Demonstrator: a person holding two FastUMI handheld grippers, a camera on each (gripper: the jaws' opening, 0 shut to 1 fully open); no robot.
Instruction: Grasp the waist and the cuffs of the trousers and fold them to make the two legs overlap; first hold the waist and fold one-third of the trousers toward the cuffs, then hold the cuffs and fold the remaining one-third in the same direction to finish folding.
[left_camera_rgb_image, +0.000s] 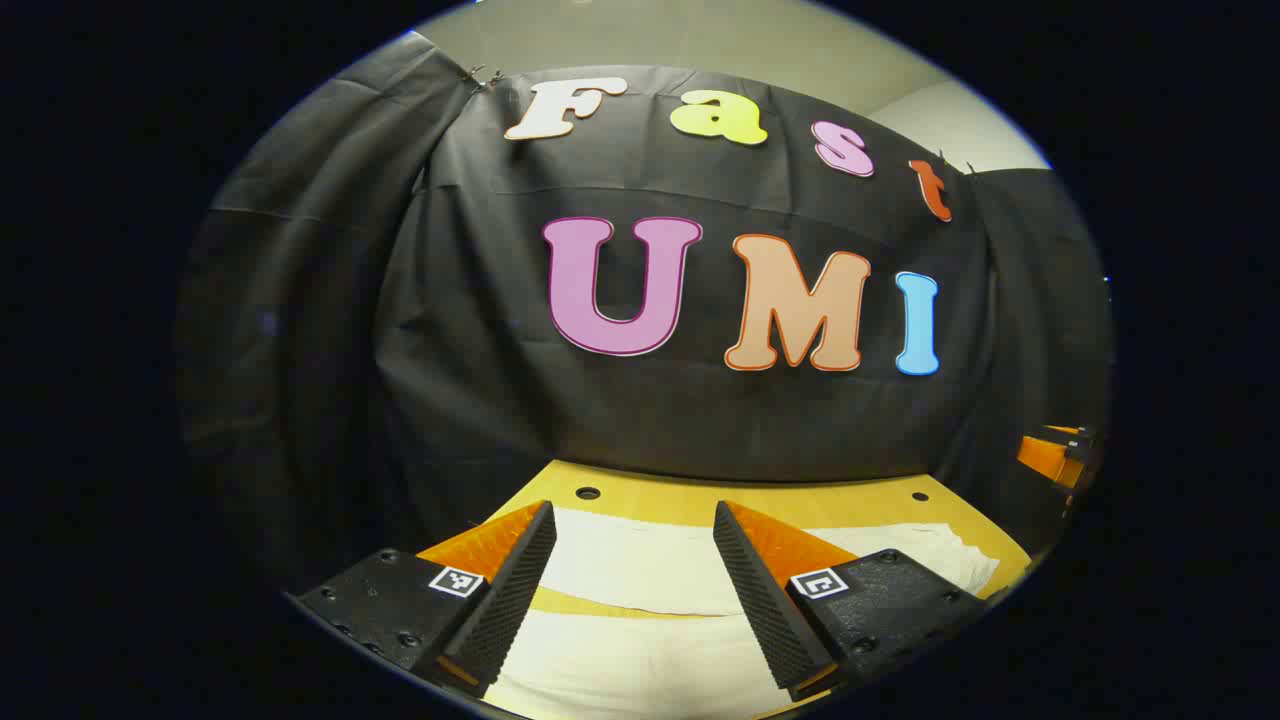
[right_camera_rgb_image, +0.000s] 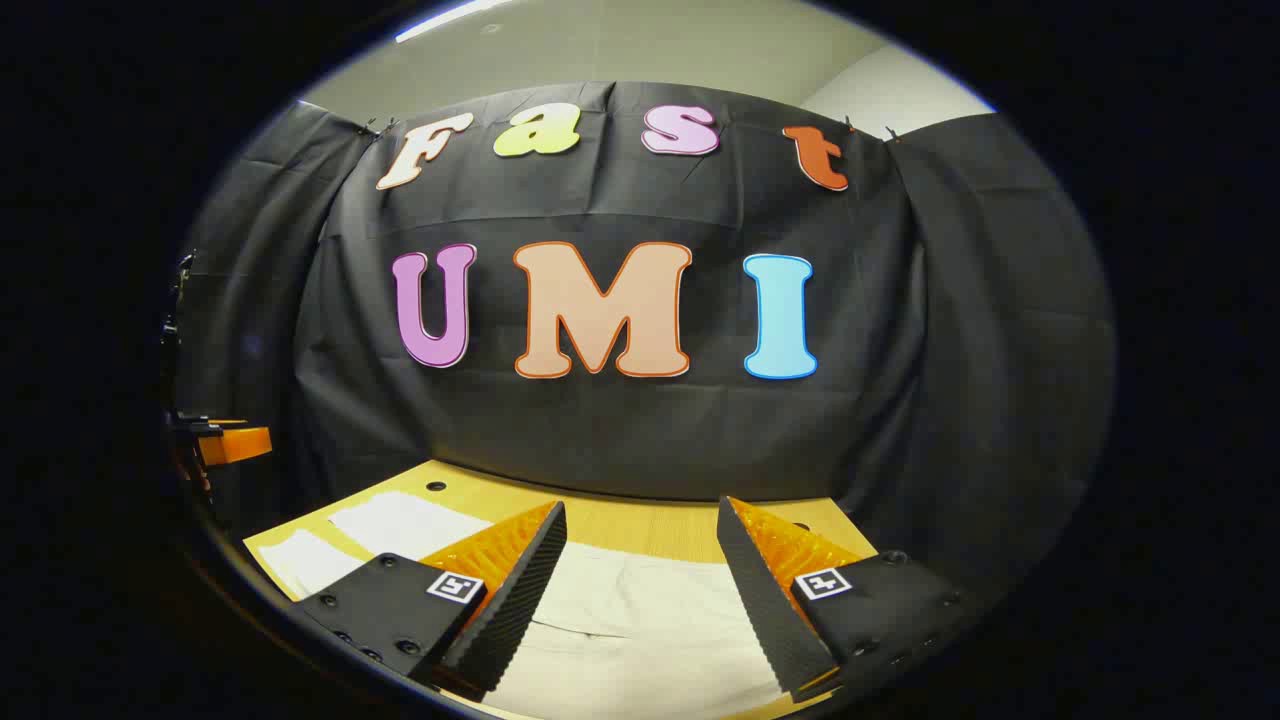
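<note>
Both grippers, left (left_camera_rgb_image: 634, 560) and right (right_camera_rgb_image: 640, 560), are hovering released above flat trousers (right_camera_rgb_image: 640, 620), readying a grasp.

Both views are dim and vignetted. A ceiling light strip (right_camera_rgb_image: 455, 20) glares top-left in the right gripper view. Fisheye distortion bends the edges; focus is sharp centrally.
</note>
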